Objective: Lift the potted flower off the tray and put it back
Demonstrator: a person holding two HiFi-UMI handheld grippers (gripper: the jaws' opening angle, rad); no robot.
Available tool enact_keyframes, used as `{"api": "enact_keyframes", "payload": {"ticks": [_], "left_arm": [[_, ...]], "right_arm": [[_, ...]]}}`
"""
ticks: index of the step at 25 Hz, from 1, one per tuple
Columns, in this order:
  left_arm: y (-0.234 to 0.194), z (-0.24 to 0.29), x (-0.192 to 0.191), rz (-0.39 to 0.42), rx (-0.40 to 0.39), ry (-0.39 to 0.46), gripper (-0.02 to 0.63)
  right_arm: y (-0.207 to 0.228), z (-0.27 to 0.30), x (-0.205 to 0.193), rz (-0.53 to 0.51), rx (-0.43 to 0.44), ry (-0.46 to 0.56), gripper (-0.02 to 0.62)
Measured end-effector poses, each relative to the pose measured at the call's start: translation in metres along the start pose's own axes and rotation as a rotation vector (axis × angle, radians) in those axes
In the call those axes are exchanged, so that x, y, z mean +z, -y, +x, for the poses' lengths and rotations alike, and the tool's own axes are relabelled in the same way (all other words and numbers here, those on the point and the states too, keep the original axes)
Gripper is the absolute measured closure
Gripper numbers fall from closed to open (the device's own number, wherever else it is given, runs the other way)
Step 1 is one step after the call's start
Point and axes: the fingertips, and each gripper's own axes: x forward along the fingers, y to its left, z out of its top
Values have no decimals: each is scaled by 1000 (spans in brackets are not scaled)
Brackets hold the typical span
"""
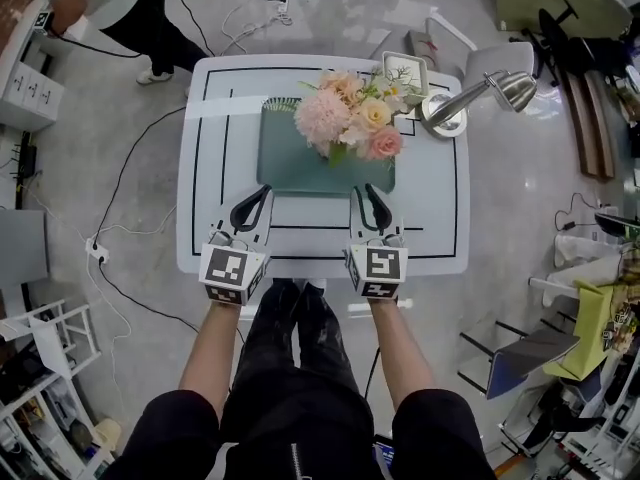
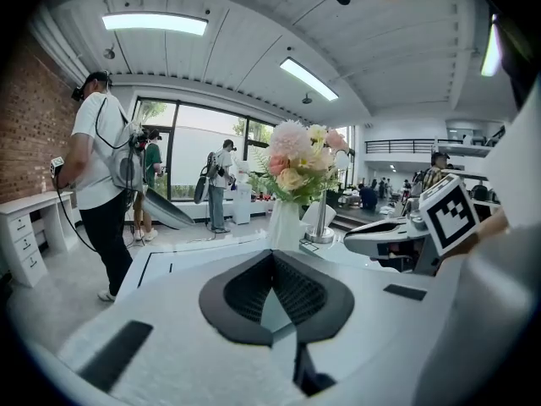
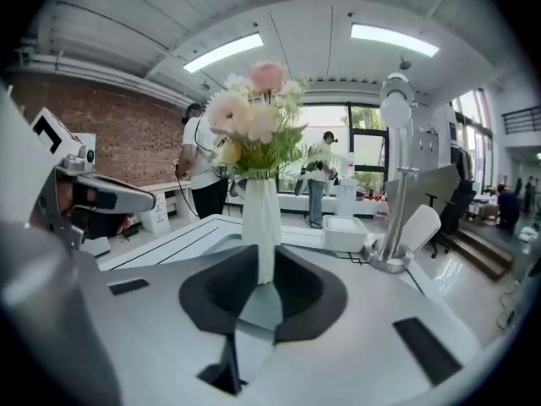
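Observation:
The potted flower [image 1: 350, 116], a pink and cream bouquet in a tall white vase [image 3: 260, 218], stands upright at the back right of the green tray [image 1: 285, 158]. Both grippers sit near the table's front edge, short of the tray and touching nothing. My left gripper [image 1: 265, 190] has its black pads meeting at the tips, and the bouquet [image 2: 297, 161] lies ahead to its right. My right gripper [image 1: 370, 190] points straight at the vase. Its jaws stand a narrow gap apart with nothing between them, and they hide the vase's foot.
A silver desk lamp [image 1: 470, 103] and a small white box [image 1: 405, 73] stand at the table's back right, behind the tray. A person [image 1: 120, 13] stands beyond the far left corner. Cables cross the floor on the left, and chairs sit to the right.

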Motion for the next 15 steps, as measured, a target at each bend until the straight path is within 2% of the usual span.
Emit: {"api": "enact_keyframes", "payload": {"ticks": [1, 3, 8, 15], "left_arm": [[7, -1, 4, -6, -6, 9, 601], [21, -5, 11, -9, -22, 24, 601], [56, -14, 35, 31, -79, 44, 601], [80, -36, 62, 38, -79, 91, 601]], "right_arm": [[-2, -12, 4, 0, -4, -1, 561], [-9, -36, 14, 22, 5, -6, 576], [-22, -82, 46, 71, 20, 19, 588], [-34, -116, 78, 77, 40, 65, 589]]}}
